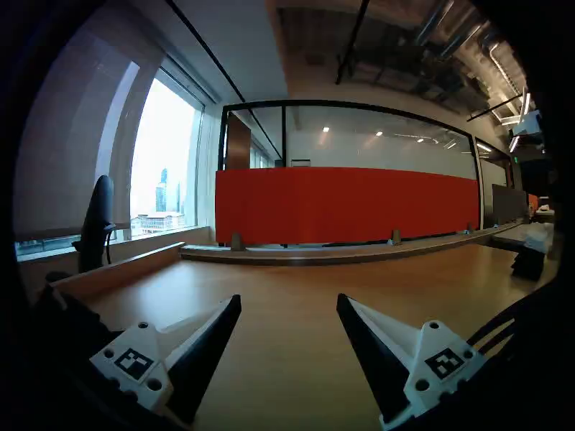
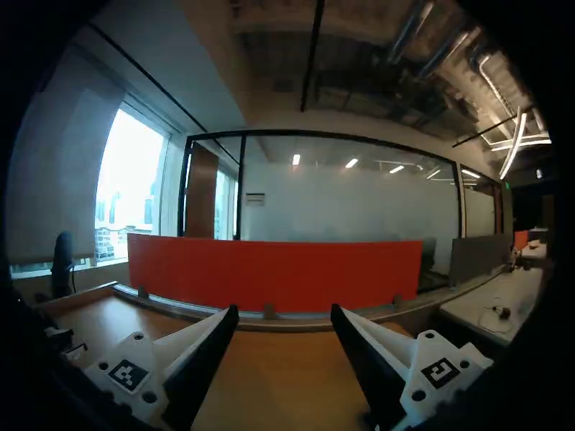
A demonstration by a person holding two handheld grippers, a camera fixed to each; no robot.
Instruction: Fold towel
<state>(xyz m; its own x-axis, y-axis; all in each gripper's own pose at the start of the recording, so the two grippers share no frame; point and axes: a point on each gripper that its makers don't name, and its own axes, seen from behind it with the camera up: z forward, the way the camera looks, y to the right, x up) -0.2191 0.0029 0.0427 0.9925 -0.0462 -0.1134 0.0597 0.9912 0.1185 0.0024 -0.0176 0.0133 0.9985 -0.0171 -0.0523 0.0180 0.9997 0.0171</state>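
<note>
Towel: position cannot be told from either view. Left gripper (image 1: pixel 287 298): jaws spread wide, nothing between them, held over bare worktop (image 1: pixel 287 373). Right gripper (image 2: pixel 284 309): same, wide and holding nothing, nearer the far edge of the worktop. Fingers (image 1: pixel 205 345) are tapered wedges with matte black inner faces and white hard-plastic outer shells, each carrying a square black-and-white marker and small round holes. Worktop is a smooth wood-tone laminate with a soft sheen and a raised lip along its left side. Along the far edge stands a flat orange-red divider panel (image 1: pixel 345 205) on small clips. Behind it is a black-framed frosted glass wall (image 1: pixel 374 136). On the left are a bright window (image 1: pixel 162 172) and a black high-backed chair (image 1: pixel 97 219). Exposed ducts (image 2: pixel 424 36) and strip lights run along the ceiling.
</note>
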